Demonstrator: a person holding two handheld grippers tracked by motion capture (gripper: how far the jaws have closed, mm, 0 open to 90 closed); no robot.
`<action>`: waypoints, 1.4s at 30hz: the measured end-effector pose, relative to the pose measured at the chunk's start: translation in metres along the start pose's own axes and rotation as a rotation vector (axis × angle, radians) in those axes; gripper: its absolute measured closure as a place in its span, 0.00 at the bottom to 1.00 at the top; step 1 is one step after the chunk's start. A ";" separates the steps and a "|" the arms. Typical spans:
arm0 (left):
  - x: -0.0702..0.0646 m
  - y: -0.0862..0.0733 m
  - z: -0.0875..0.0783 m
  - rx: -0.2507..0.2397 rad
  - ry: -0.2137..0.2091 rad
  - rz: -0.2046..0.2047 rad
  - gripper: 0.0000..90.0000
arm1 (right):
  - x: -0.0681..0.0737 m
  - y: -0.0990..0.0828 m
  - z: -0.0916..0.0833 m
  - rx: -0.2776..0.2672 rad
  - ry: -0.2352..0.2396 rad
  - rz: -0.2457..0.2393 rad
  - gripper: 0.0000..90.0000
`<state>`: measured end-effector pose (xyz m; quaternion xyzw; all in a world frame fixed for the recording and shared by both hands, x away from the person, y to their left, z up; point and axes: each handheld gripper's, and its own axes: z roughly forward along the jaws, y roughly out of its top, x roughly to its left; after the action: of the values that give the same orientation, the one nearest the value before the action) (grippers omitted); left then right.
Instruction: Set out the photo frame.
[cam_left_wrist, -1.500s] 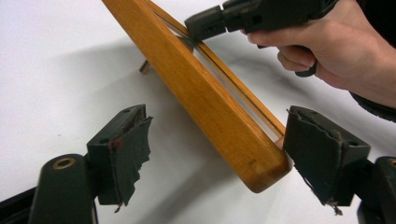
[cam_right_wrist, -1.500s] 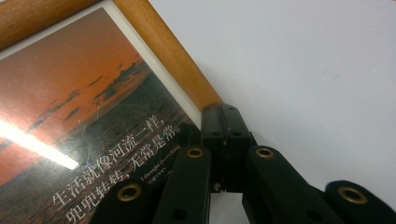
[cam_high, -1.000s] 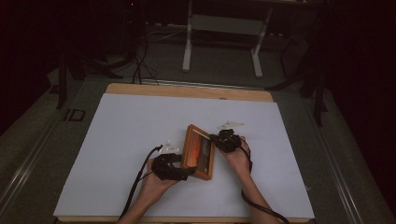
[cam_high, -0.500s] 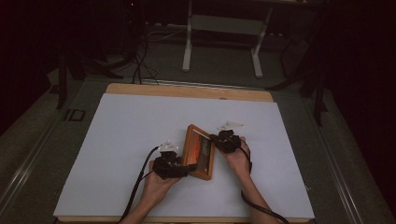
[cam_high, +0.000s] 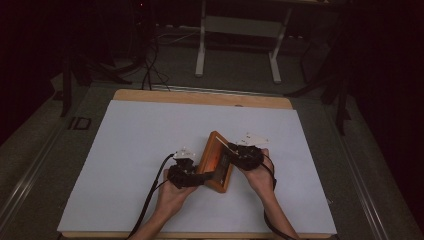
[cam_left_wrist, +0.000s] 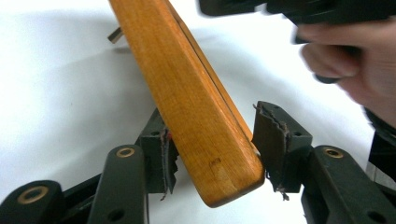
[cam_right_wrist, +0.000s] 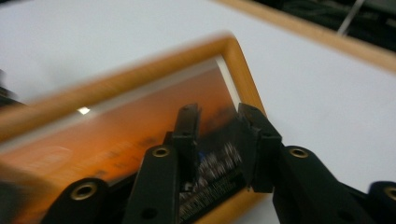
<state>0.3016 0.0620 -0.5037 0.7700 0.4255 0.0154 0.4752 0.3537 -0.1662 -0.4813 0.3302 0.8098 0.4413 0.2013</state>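
A wooden picture frame (cam_high: 216, 159) with an orange picture stands tilted on the white table sheet (cam_high: 135, 145) between the two hands. In the left gripper view its near corner (cam_left_wrist: 205, 140) sits between my left gripper's (cam_left_wrist: 215, 140) jaws. These have just been closing, and both pads press on the wood. My left gripper (cam_high: 192, 175) is at the frame's left side. My right gripper (cam_high: 235, 152) is at the frame's right side. Its jaws (cam_right_wrist: 217, 116) have just been opening and stand apart over the picture glass (cam_right_wrist: 116, 140), with nothing between them.
A wooden table edge (cam_high: 200, 96) runs along the back of the sheet. Beyond it, on the dark floor, stand a white metal stand (cam_high: 235, 45) and cables (cam_high: 145, 65). A black cable (cam_high: 150, 200) trails from my left gripper toward the front edge.
The left jaws have closed on the frame's near corner. The right hand has lifted slightly and its jaws have parted. The frame has tipped further up on its edge.
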 end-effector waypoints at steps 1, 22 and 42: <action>-0.003 0.003 0.001 -0.002 0.012 0.008 0.60 | 0.003 0.006 -0.010 -0.035 -0.005 0.001 0.73; -0.039 0.030 0.012 0.023 0.040 0.204 0.77 | -0.009 0.011 -0.059 -0.156 -0.074 0.042 0.71; -0.024 0.064 -0.052 0.053 -0.011 0.448 0.77 | -0.003 0.015 -0.062 -0.148 -0.021 0.008 0.72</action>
<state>0.3051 0.0714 -0.4186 0.8576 0.2417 0.1050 0.4417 0.3230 -0.1982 -0.4353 0.3223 0.7715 0.4973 0.2317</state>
